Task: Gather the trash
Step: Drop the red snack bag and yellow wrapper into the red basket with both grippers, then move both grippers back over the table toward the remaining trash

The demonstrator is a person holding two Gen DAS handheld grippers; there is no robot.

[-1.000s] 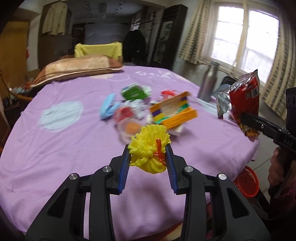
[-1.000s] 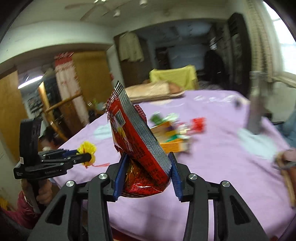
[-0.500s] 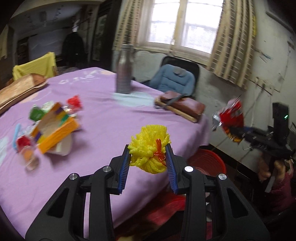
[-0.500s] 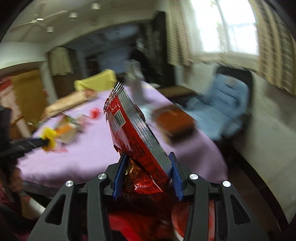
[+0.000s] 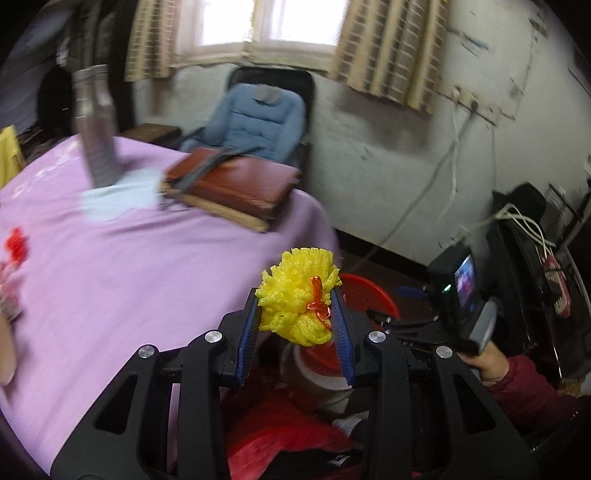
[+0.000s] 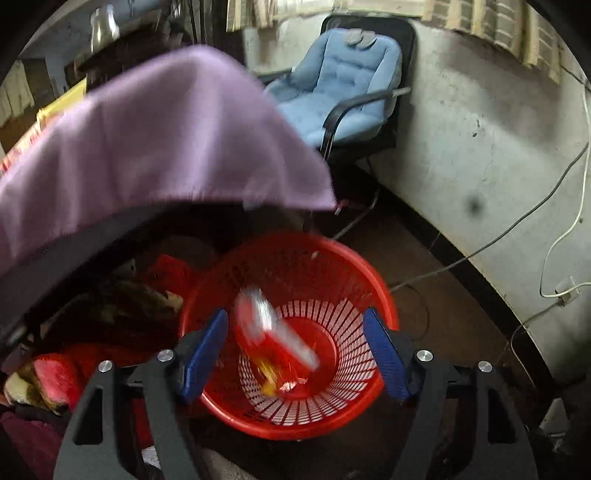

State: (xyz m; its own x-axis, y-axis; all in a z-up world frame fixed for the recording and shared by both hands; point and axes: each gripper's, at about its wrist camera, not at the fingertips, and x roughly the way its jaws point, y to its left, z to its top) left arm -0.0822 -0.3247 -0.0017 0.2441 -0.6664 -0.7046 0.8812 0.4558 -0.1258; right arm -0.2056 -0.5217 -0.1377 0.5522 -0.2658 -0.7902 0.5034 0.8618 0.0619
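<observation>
Left hand-held gripper (image 5: 297, 325) pinches a yellow foam net (image 5: 297, 295) tied with a red twist, both blue pads pressed against it, net sticking up past the fingertips. Right hand-held gripper (image 6: 295, 354) is spread, its jaws have just been opening, pads clear of the snack bag (image 6: 271, 332); the red bag sits blurred in the gap between them with nothing gripping it, over the mouth of the red basket (image 6: 369, 273). Whether the bag touches the basket floor I can't tell. Basket stands on the dark floor just beside the worktop edge, some yellow scrap already at its bottom. In the left view the right gripper's body with its lit screen (image 5: 463, 284) shows to the right, held by a hand (image 5: 487, 363) in a dark red sleeve, basket rim (image 5: 373, 291) just behind the net. Purple cloth (image 5: 129, 266) covers the worktop; on it a brown case (image 5: 240, 184) near the corner, a steel bottle (image 5: 96, 125) further back. Beyond: blue padded chair (image 6: 343, 81), stained wall with cables, curtained window (image 5: 273, 22)
</observation>
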